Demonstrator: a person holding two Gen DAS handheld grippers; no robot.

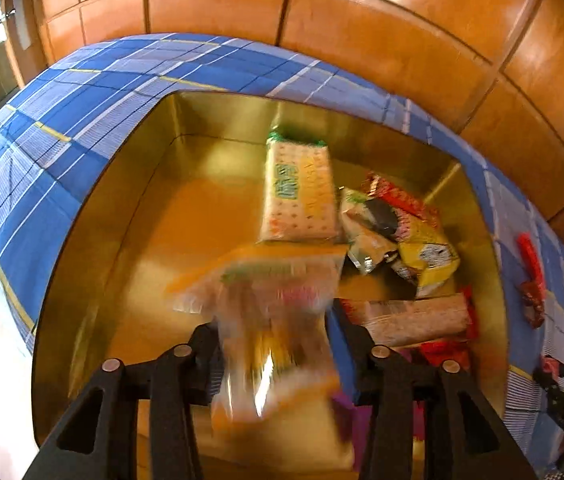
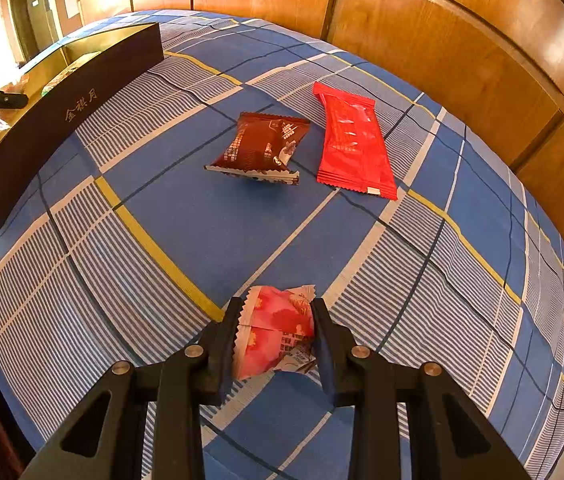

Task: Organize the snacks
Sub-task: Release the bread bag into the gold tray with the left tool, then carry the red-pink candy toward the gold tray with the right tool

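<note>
A gold box [image 1: 93, 240] fills the frame centre, holding cracker packs [image 1: 300, 192] and mixed snacks. The left gripper [image 1: 277, 344] stands spread around a blurred packet [image 1: 269, 320]; whether it grips is unclear. The right gripper [image 2: 275, 320] pinches a pink packet [image 2: 277, 328]; the box wall's gold characters are unreadable.

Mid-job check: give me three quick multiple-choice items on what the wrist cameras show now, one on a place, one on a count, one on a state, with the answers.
1. Where does the pink snack packet sit?
A. Inside the gold box
B. Between the right gripper's fingers, on the blue plaid cloth
C. On top of the red packet

2. How many other packets lie loose on the cloth ahead of the right gripper?
A. Two
B. Four
C. None

3. What is the state of the blurred cracker packet at the left gripper?
A. Lying flat on the cloth
B. Sealed under a lid
C. Between the fingers, above the open gold box

Answers: 1 B, the fingers flank it on the cloth. 2 A, a brown packet and a red packet. 3 C, the gold interior shows beneath it.
</note>
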